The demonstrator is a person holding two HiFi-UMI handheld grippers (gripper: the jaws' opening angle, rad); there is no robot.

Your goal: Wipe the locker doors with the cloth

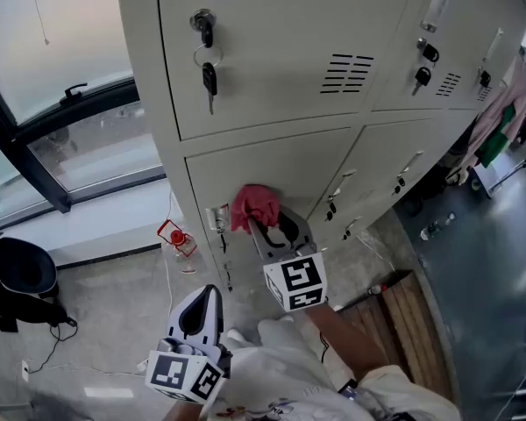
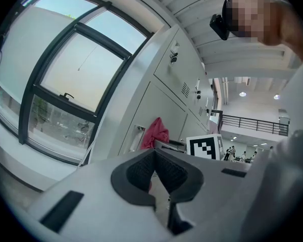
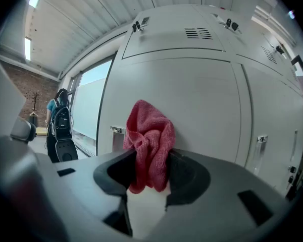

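Observation:
A red cloth is pressed against the lower beige locker door, just right of that door's metal handle. My right gripper is shut on the cloth. In the right gripper view the cloth bunches up out of the jaws of the right gripper, against the door. My left gripper hangs low and left, apart from the lockers, with its jaws together and nothing in them. The left gripper view shows the left gripper below the distant cloth.
Keys hang from the upper door's lock, and more locks sit to the right. A window and a black chair are at left. A red object, a wooden pallet and hanging clothes stand nearby.

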